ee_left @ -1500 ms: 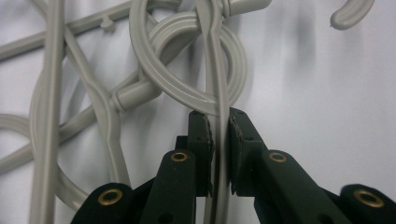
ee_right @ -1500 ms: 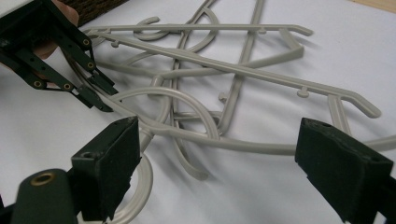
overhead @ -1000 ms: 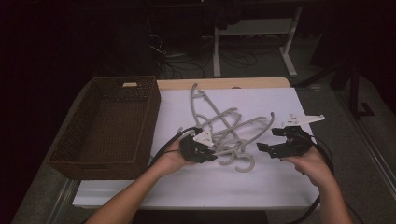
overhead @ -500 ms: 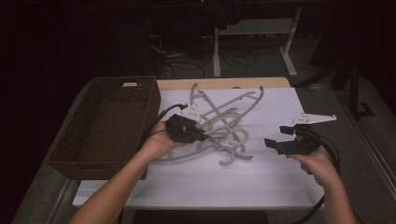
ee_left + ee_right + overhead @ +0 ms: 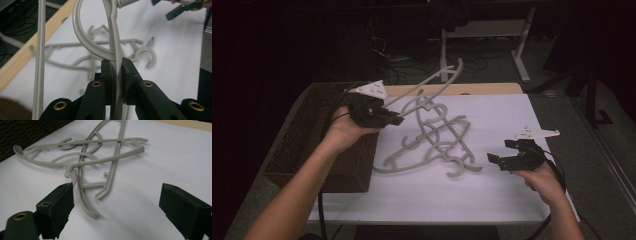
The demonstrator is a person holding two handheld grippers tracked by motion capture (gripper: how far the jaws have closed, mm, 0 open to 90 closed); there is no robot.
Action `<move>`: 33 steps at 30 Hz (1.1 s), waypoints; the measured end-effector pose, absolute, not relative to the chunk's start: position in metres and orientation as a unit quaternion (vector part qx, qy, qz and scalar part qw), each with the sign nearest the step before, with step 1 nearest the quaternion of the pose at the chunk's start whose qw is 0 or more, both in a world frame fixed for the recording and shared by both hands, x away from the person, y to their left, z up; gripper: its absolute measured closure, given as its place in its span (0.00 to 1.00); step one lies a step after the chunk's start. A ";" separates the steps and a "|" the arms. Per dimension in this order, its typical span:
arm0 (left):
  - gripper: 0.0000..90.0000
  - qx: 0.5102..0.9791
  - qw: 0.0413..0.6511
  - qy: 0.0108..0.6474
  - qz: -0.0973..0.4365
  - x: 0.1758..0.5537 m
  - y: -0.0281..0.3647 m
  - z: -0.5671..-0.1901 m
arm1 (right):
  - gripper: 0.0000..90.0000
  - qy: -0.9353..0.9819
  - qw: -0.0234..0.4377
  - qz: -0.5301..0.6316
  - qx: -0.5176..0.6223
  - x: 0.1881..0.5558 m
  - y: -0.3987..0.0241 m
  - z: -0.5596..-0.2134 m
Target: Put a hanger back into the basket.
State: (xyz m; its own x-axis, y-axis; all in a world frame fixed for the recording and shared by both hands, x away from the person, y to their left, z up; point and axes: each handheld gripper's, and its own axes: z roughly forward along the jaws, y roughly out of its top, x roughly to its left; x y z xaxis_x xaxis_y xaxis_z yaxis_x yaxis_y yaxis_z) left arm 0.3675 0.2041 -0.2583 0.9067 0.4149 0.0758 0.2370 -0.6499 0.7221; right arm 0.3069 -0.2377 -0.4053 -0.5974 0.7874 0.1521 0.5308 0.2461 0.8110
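High view: left gripper (image 5: 398, 120) at 10 o'clock, pinching grey hanger (image 5: 432, 82), lifted over hanger pile (image 5: 437, 145) on white table (image 5: 512, 200); basket (image 5: 297, 145) at 9.
Left gripper view: jaws squeeze hanger (image 5: 116, 50) tight.
Right gripper view: right gripper (image 5: 117, 205) wide open, holding nothing, pile at 12.

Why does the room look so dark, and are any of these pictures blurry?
High view: the white table is lit while the room behind stays nearly black. Left gripper view: the held hanger between the left gripper pads is sharp, but the hangers on the table behind are smeared. Right gripper view: the hangers stay fairly crisp, with soft shadows under them.
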 end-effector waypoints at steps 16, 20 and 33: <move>0.91 0.859 0.381 0.307 0.153 0.358 0.350 -0.280 | 0.12 0.784 0.147 0.427 0.426 0.308 -0.232 -0.417; 0.91 0.853 0.377 0.329 0.147 0.354 0.371 -0.299 | 0.12 0.786 0.148 0.423 0.426 0.308 -0.231 -0.418; 0.91 0.857 0.356 0.355 0.115 0.347 0.395 -0.331 | 0.12 0.788 0.147 0.419 0.426 0.309 -0.229 -0.419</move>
